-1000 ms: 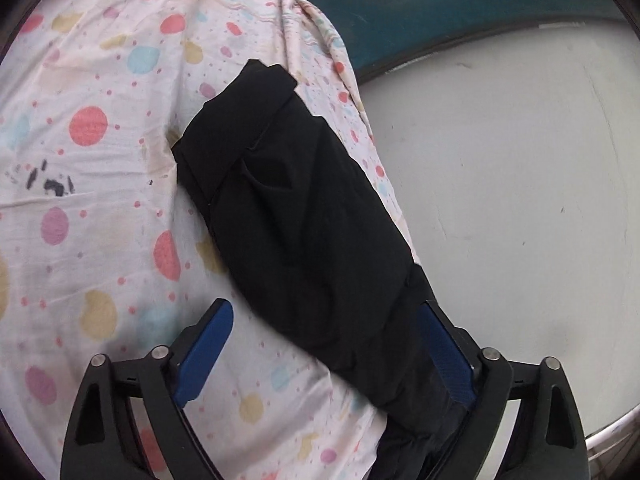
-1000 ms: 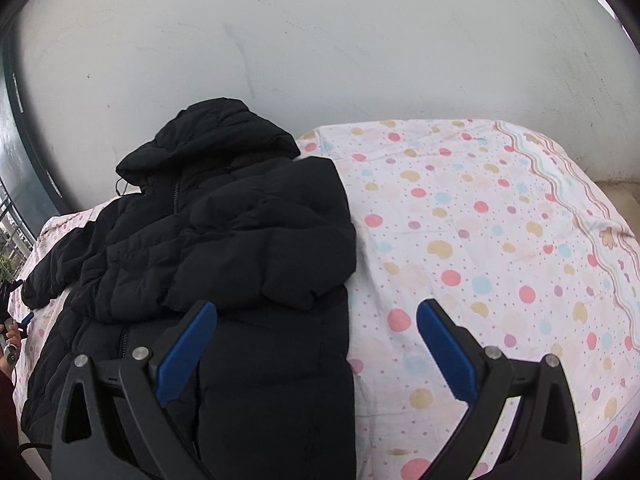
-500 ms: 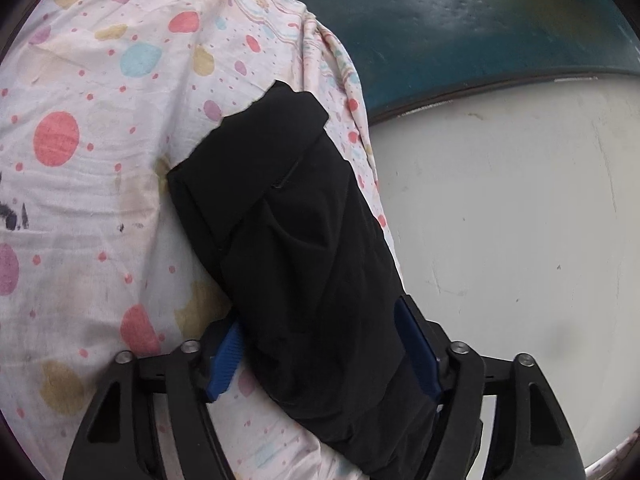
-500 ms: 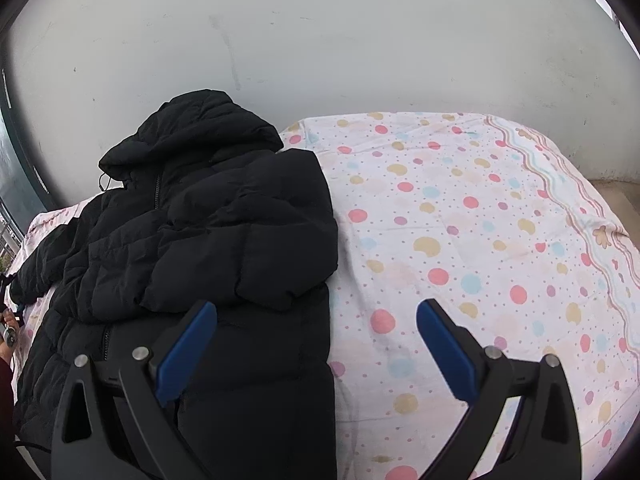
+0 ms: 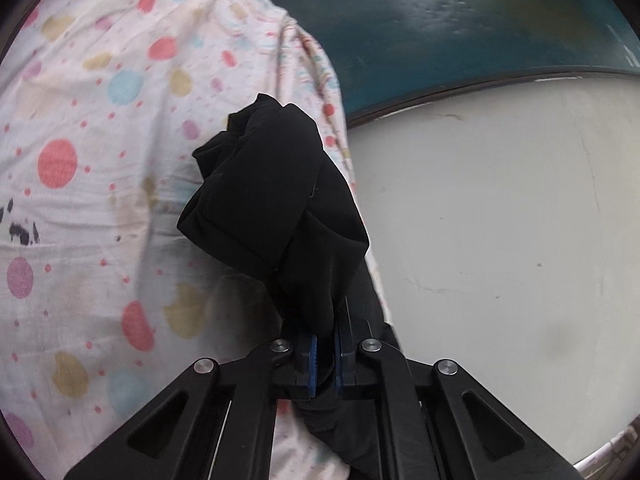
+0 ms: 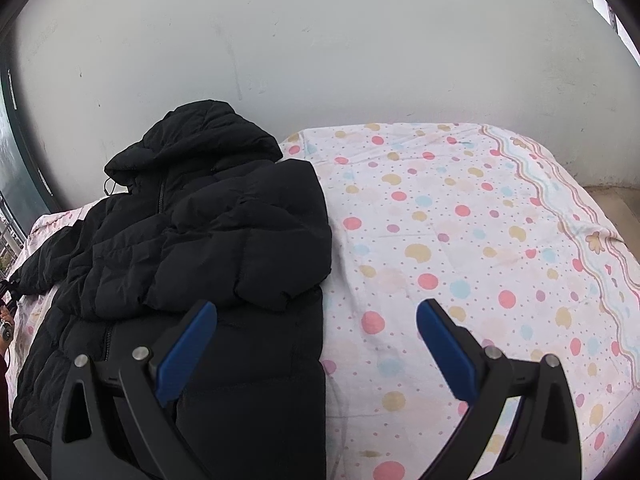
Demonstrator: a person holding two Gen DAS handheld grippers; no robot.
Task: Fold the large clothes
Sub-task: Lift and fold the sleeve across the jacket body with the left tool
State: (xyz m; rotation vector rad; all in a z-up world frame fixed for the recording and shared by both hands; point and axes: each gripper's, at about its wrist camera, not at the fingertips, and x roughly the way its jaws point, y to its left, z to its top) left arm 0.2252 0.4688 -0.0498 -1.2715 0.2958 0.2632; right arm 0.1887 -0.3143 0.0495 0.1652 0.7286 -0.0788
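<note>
Left gripper [image 5: 325, 354]: jaws have just been closing and are now pinched tight on the black sleeve [image 5: 276, 216], cloth bunched between the blue pads. The sleeve runs from the pads away toward the far edge of the sheet [image 5: 92, 184], its cuff end crumpled and lifted off the sheet; the cloth below the pads is hidden behind the gripper body. Right gripper [image 6: 316, 320]: jaws wide apart, holding nothing, hovering over the near hem of the jacket [image 6: 192, 248] where it meets the bare sheet. The jacket lies flat on the left half of the sheet, long axis from the gripper toward the wall [image 6: 320, 40], hood at the wall end. Its near hem is cut off by the gripper; its left sleeve runs out of frame.
</note>
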